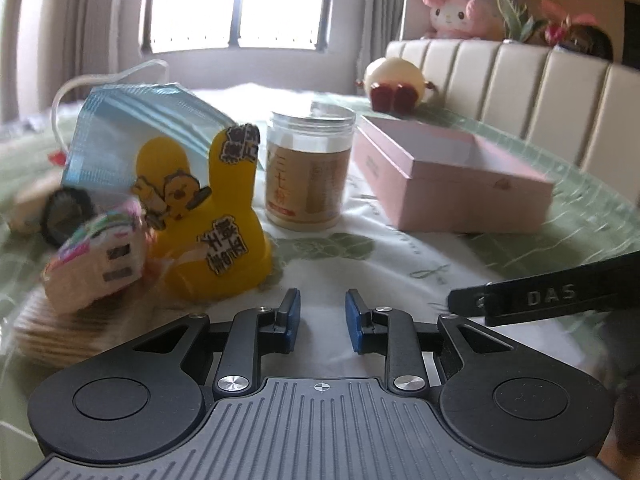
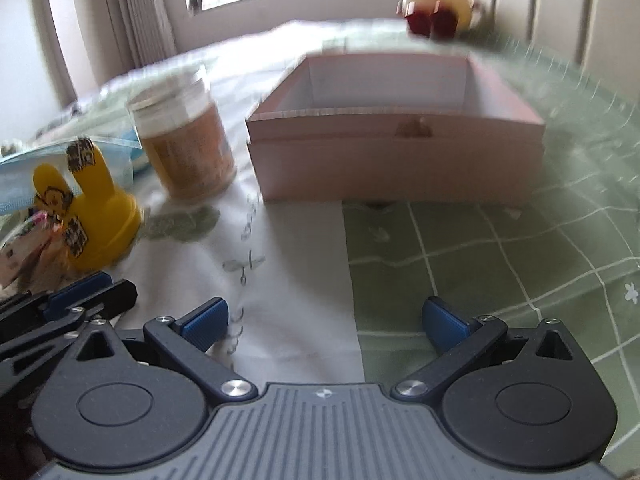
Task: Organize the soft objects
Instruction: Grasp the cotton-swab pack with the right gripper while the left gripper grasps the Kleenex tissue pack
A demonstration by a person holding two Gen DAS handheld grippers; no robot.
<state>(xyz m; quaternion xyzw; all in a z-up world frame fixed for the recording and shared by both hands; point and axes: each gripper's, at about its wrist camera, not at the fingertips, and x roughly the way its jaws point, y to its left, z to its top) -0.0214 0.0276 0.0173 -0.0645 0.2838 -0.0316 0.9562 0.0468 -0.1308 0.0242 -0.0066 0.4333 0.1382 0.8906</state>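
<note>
Far left: small pastel plush toy with printed patches [image 1: 96,256], blurred, lying on the bed's green-and-white patterned sheet [image 1: 400,256], touching the yellow rabbit-eared plastic stand with stickers [image 1: 208,216]. Pleated blue surgical mask with white ear loops [image 1: 132,128] drapes behind and over the yellow stand's ears. Both look light and limp; plush should squash under grip, so pinch its body mid-bulk; mask best taken at a pleated edge or loop, will flop and may snag on the ears. Stand looks stiff, could tip if the mask drags.

Centre: clear plastic jar with tan label [image 1: 308,168], upright, rigid, just beside the stand.

Right: open pink cardboard box [image 2: 396,160], empty inside, near the jar — likely the drop spot. Behind it, round cream plush with red feet [image 1: 396,80], near the padded headboard; soft, well apart from both claws.

Left claw [image 1: 322,316]: narrow gap, holding nothing, just in front of the stand. Right claw [image 2: 326,320]: spread wide, empty, facing the box.
</note>
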